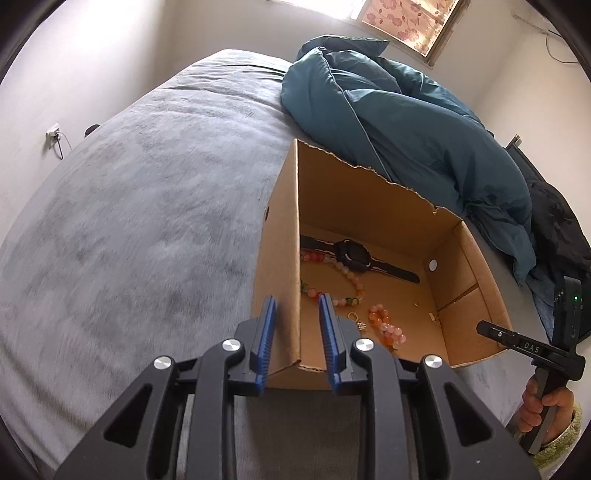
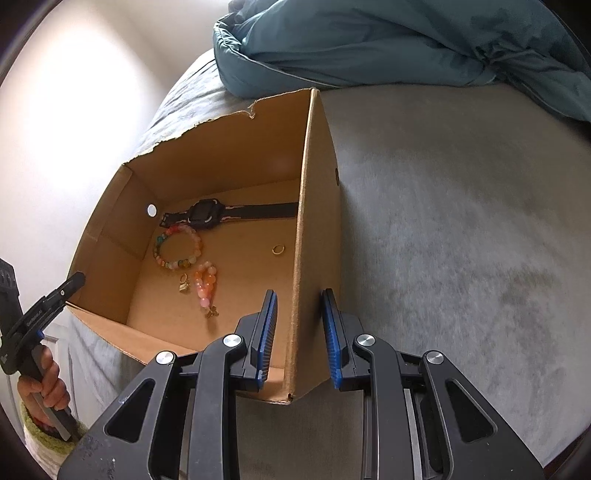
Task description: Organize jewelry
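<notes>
Grey bed (image 1: 129, 206) carries open cardboard box (image 1: 388, 206) at 12 o'clock of both grippers; left gripper (image 1: 297, 314) and right gripper (image 2: 299, 310) each straddle a box wall, pads slightly apart, contact unclear; inside lie watch (image 2: 207, 214), bead bracelets (image 2: 177, 251), ring (image 2: 277, 250).

Likely a home bedroom: bed (image 1: 129, 206), rumpled duvet (image 1: 388, 122), curtained window (image 1: 406, 22).

Left view: box wall (image 1: 286, 236) hides watch strap (image 1: 314, 243) end and part of bead bracelet (image 1: 347, 280). Tiny gold bits (image 1: 434, 316) by far wall unidentifiable. Other gripper (image 1: 517, 341) cut off at frame edge.
</notes>
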Demonstrator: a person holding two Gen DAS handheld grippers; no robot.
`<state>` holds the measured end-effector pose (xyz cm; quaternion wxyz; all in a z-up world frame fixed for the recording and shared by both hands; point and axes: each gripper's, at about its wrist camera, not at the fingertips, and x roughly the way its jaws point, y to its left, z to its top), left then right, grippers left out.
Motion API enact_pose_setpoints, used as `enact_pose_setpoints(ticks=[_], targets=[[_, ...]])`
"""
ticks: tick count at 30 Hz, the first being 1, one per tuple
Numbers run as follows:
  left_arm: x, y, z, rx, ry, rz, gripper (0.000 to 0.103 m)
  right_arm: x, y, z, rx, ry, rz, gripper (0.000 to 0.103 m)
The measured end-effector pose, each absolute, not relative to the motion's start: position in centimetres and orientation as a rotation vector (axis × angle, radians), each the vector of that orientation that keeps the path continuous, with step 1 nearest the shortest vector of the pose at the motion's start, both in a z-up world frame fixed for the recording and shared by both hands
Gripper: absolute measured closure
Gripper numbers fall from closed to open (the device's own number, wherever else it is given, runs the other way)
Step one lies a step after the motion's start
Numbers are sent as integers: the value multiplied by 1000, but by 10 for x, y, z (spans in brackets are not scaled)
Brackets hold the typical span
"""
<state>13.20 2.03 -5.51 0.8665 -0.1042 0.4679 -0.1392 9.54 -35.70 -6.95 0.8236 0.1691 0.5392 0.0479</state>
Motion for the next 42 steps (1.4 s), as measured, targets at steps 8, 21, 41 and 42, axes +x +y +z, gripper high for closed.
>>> enact_pose_setpoints(ticks=[8, 21, 41, 42], targets=[[85, 28, -51, -226, 959, -279, 81, 65, -351, -66, 365, 1119, 107, 80], [40, 36, -47, -199, 938, -276, 81, 29, -341, -61, 325, 1116, 83, 80], [-69, 42, 24, -7, 521, -173, 23, -83, -317, 30, 178, 611, -45, 27], [-76, 40, 28, 5, 504, -177, 21, -94, -307, 37, 141, 569, -49, 25]])
